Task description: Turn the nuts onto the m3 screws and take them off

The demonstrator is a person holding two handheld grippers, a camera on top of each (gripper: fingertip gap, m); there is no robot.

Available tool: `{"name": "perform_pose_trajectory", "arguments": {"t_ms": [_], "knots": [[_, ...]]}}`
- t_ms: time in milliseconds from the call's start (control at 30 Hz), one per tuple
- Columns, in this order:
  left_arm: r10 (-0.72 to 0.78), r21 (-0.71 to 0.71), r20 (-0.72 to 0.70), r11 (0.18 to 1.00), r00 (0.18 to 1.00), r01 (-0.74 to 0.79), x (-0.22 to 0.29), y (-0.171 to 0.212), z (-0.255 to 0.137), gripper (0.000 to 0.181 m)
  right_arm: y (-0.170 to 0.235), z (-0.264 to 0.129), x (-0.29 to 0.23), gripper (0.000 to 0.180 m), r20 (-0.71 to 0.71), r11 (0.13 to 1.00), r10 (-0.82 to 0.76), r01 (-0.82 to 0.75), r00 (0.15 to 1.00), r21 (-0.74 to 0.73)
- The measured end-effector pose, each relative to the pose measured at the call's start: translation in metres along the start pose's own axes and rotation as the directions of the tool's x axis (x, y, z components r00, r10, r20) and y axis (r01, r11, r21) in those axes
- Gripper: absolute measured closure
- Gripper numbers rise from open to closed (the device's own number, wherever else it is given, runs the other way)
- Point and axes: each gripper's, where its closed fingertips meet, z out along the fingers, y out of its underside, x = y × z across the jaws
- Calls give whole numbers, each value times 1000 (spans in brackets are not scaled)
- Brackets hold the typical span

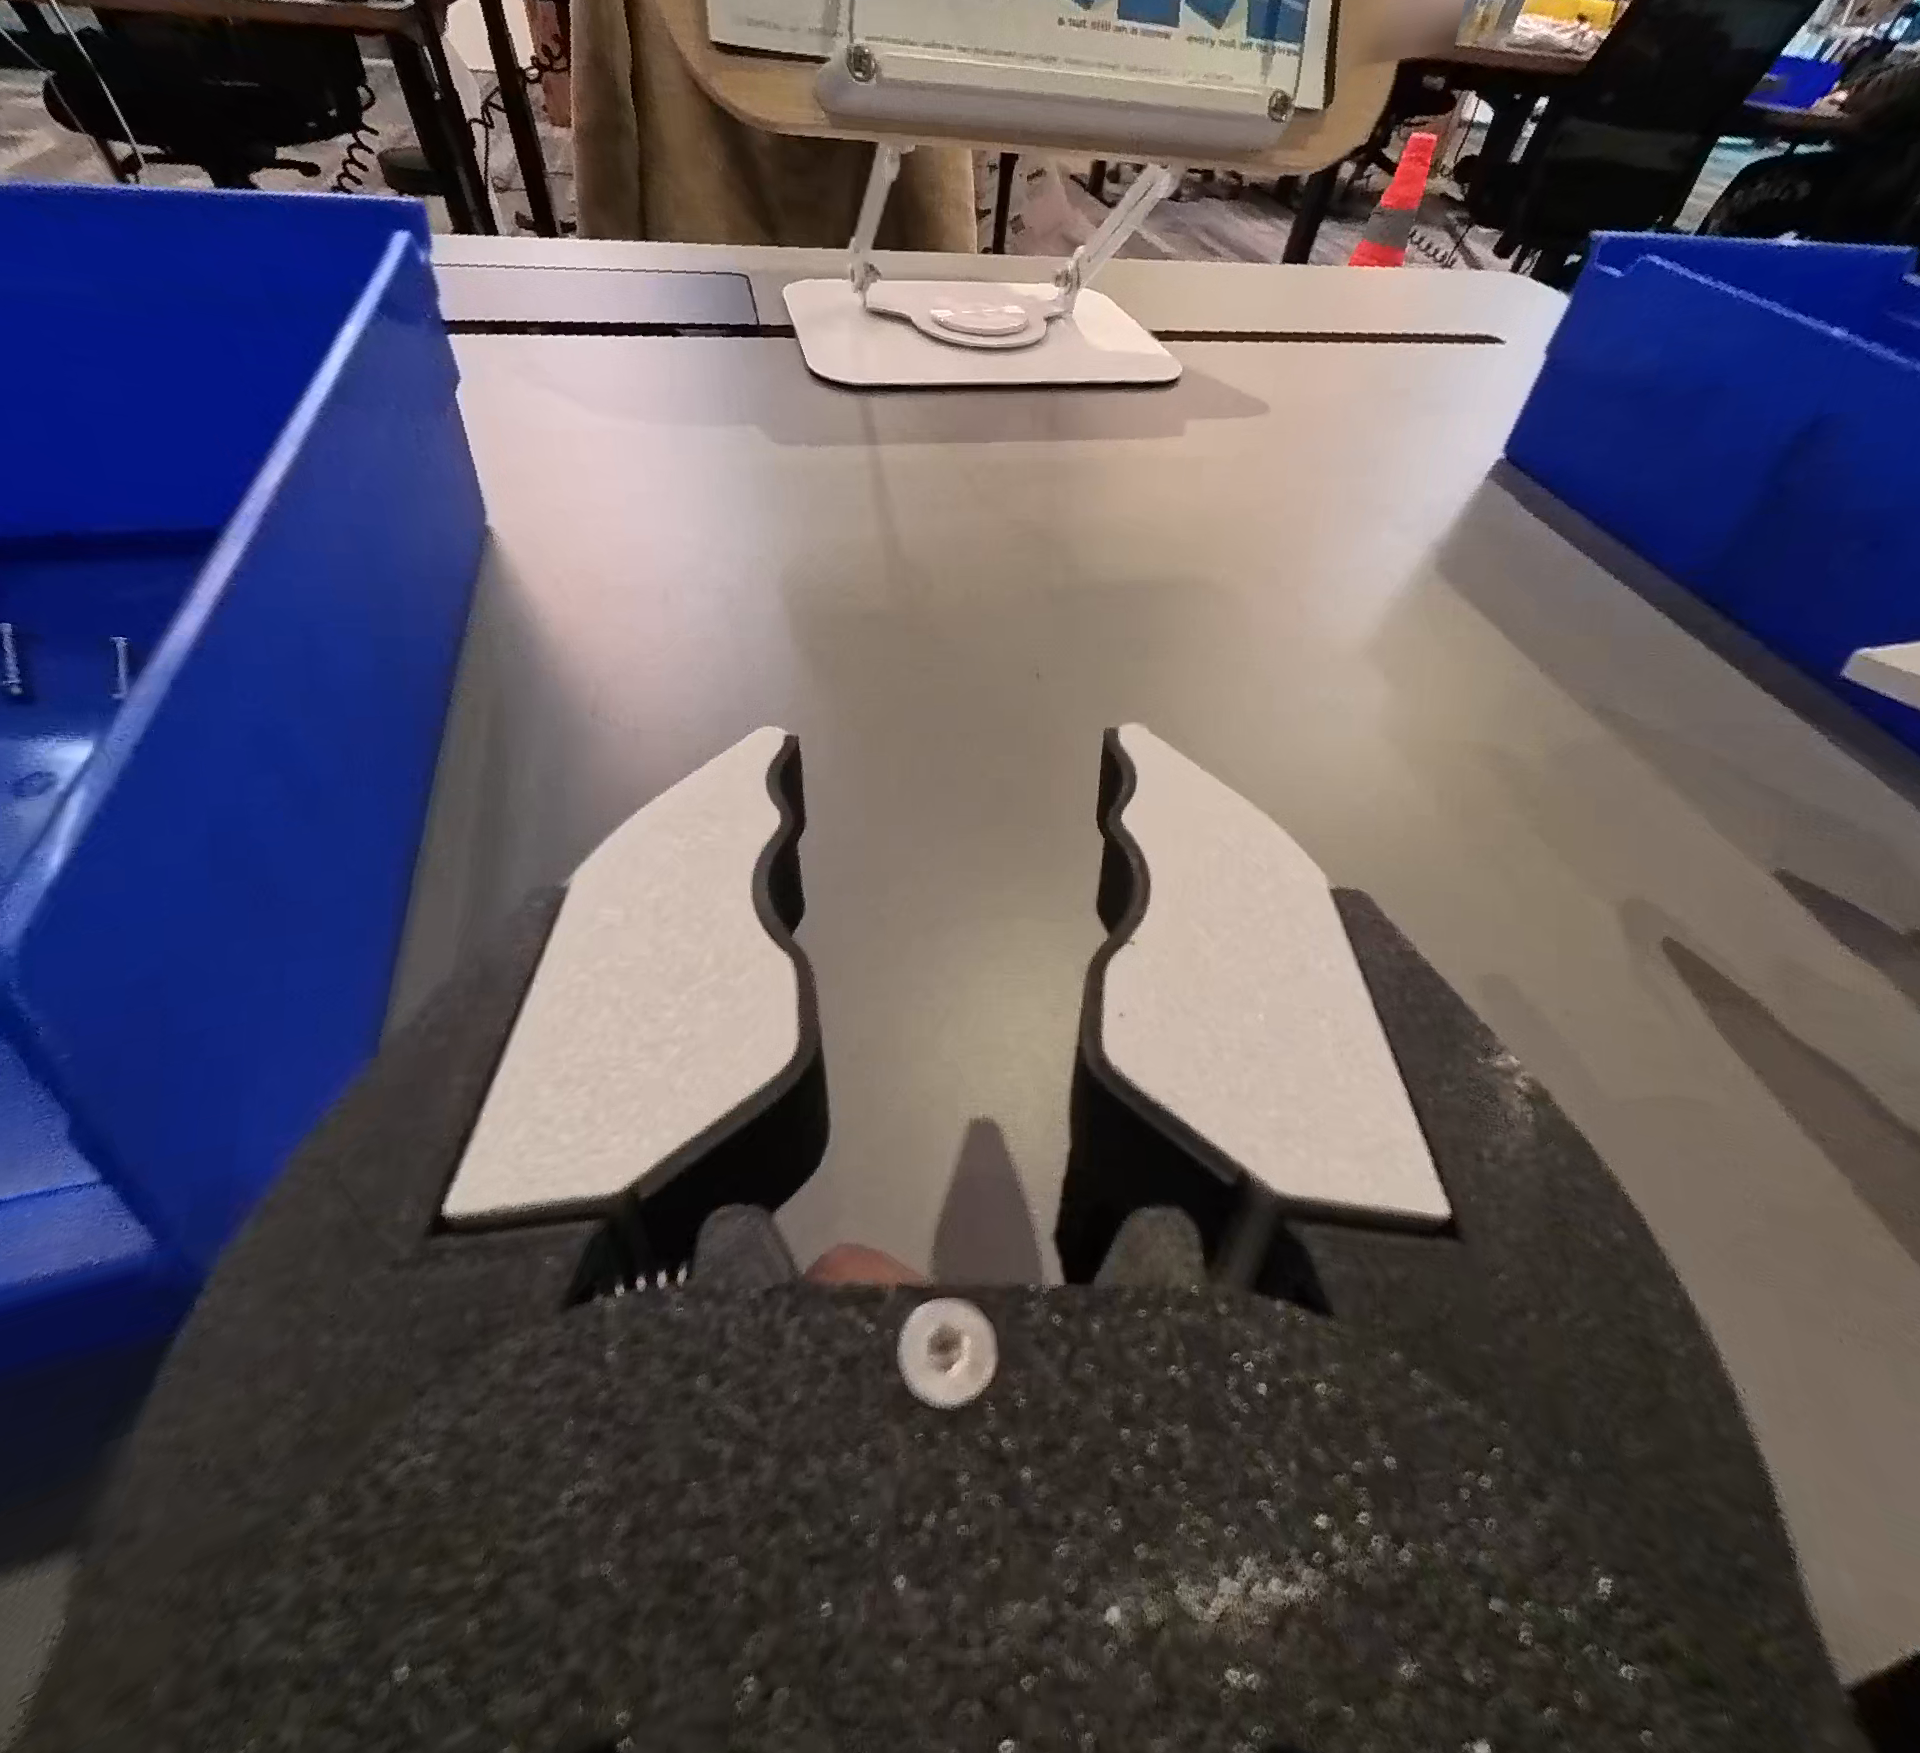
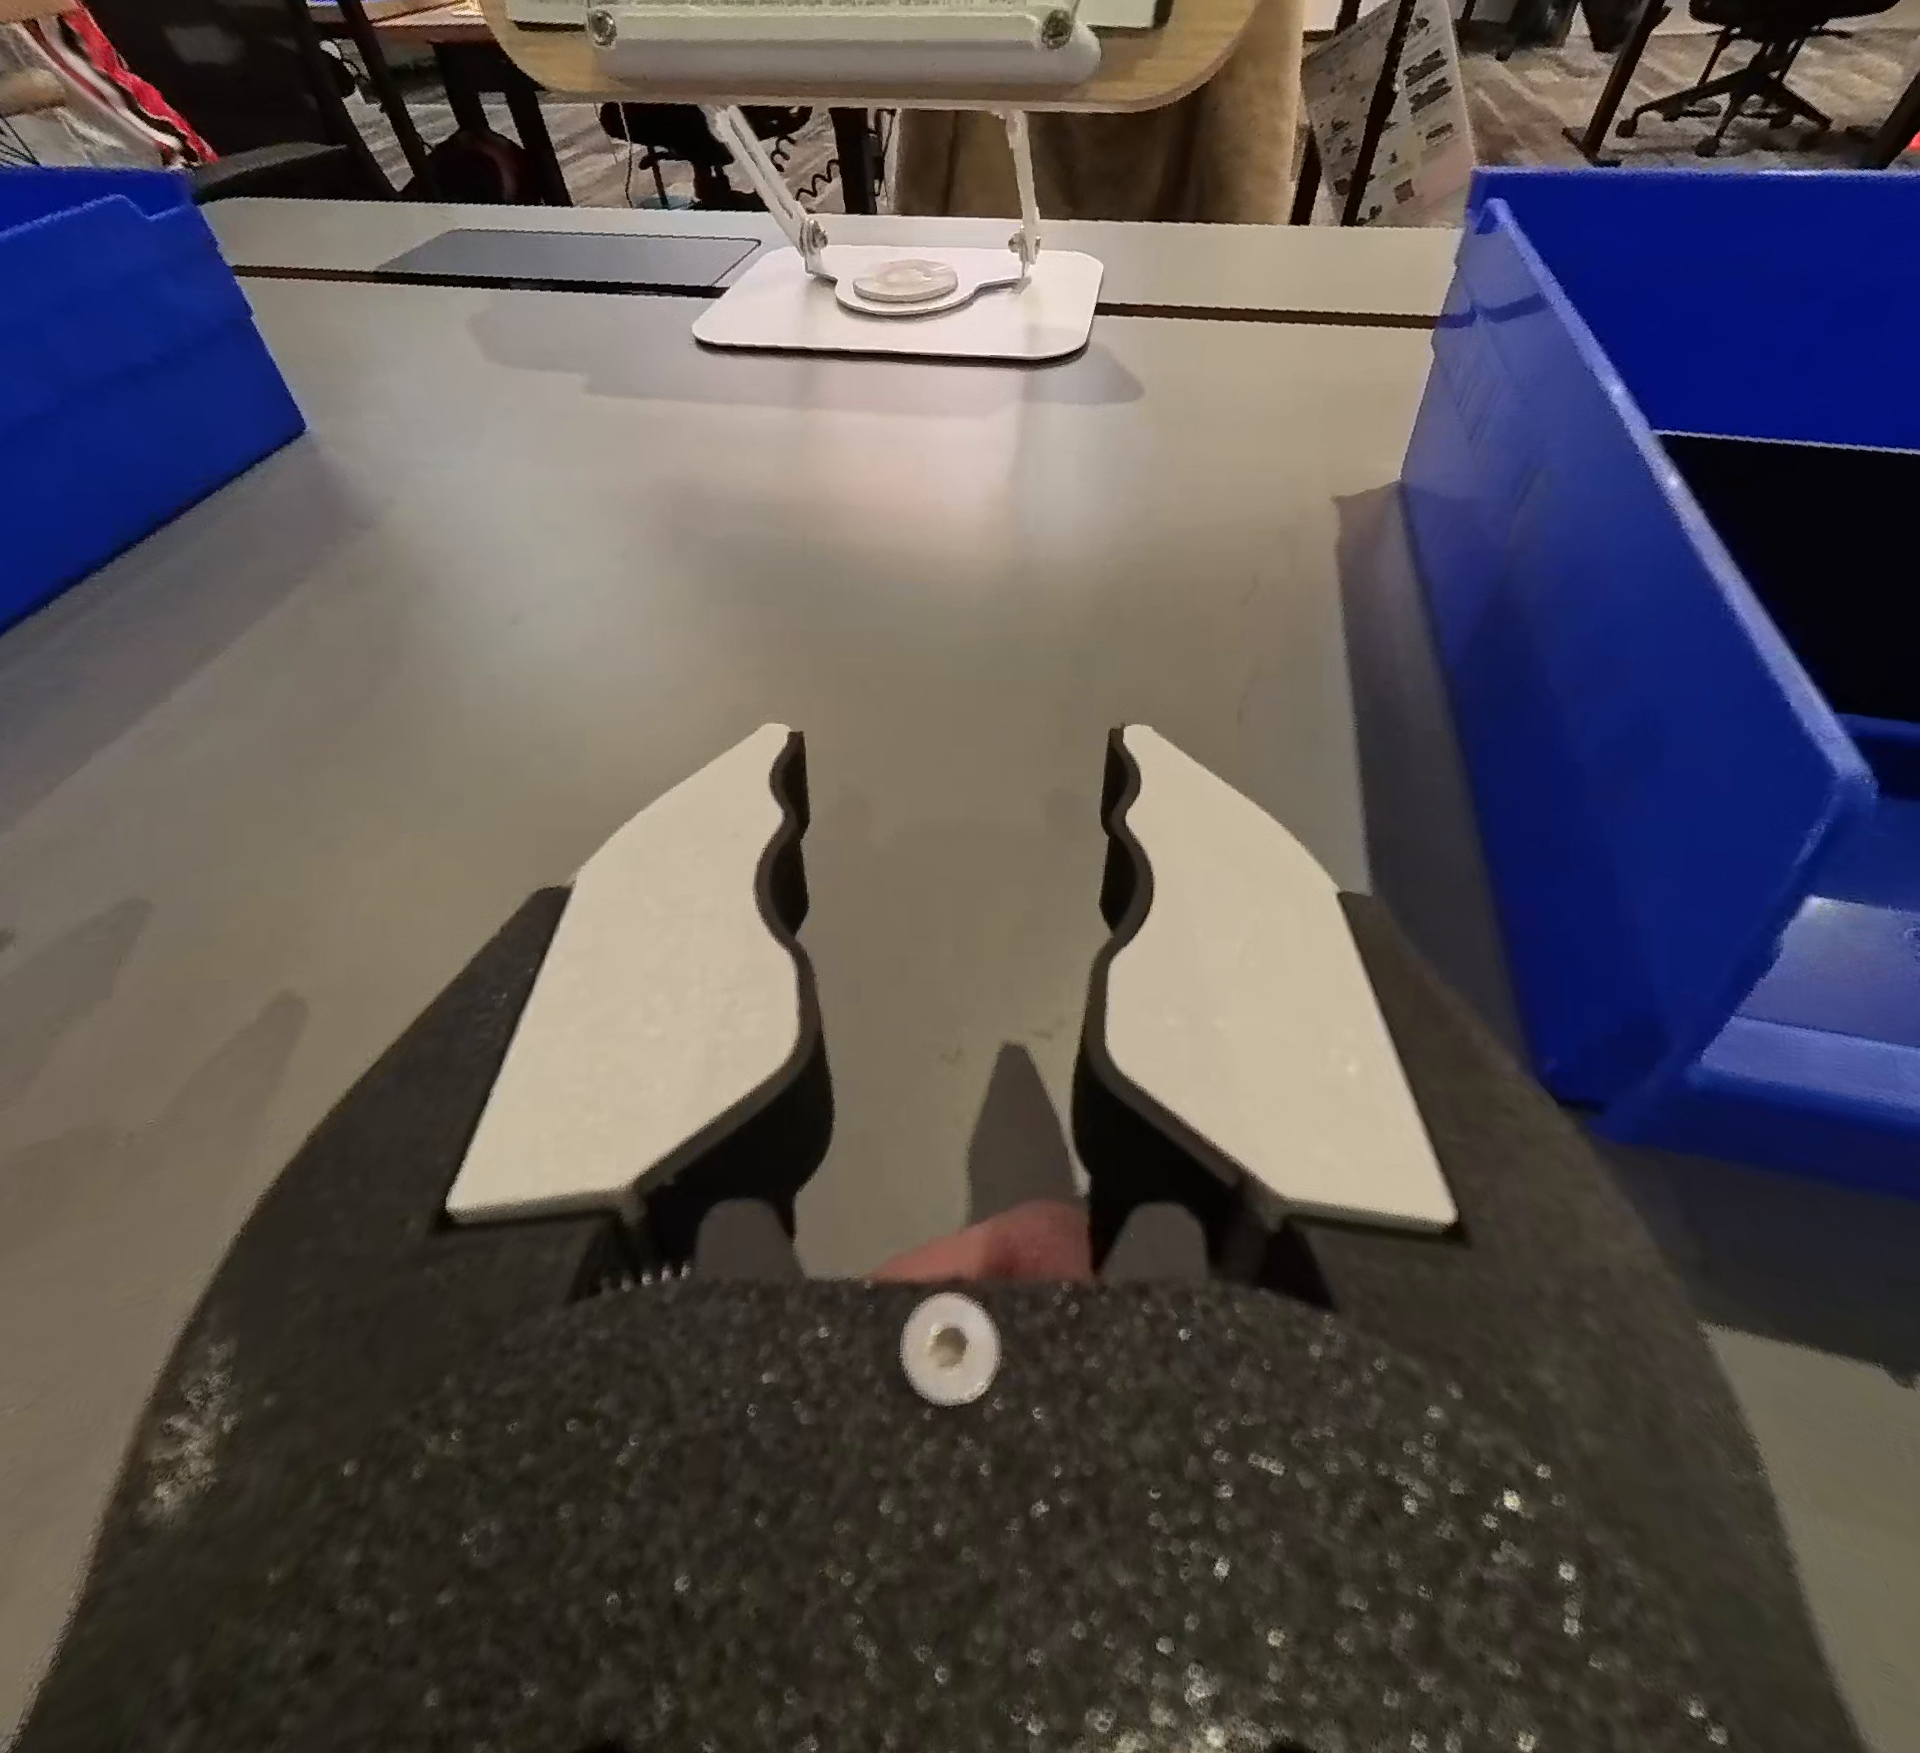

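My left gripper (image 1: pixel 951 753) is open and empty, held low over the grey table (image 1: pixel 987 581). A blue bin (image 1: pixel 239 664) stands close on its left, and two small screws (image 1: pixel 120 669) lie on the bin's floor. My right gripper (image 2: pixel 956 753) is open and empty over the same table (image 2: pixel 779 581). A blue bin (image 2: pixel 1600 664) stands close on its right; what is inside is hidden by its wall. No nuts show in either view.
An instruction sheet on a white stand (image 1: pixel 987 332) stands at the table's far edge, also in the right wrist view (image 2: pixel 904 301). The other blue bin shows at far right (image 1: pixel 1725 456) and far left (image 2: pixel 114 373). Desks and chairs lie beyond.
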Motion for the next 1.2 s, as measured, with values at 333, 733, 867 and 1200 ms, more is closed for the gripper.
{"name": "perform_pose_trajectory", "arguments": {"t_ms": [333,733,867,1200], "knots": [[3,-22,-20,1000,1000,-3,3,2,2,126,1,0,1,126,12,1000,20,-20,1000,-8],[162,-248,-23,955,987,-162,-74,-91,-76,125,1,1,0,127,33,999,35,-35,999,-15],[159,-551,51,828,986,-105,-178,-73,-30,121,2,2,-1,127,44,999,44,-43,998,-22],[-75,-752,247,614,966,239,-265,-3,87,133,3,2,-1,129,75,997,78,-76,994,-28]]}}
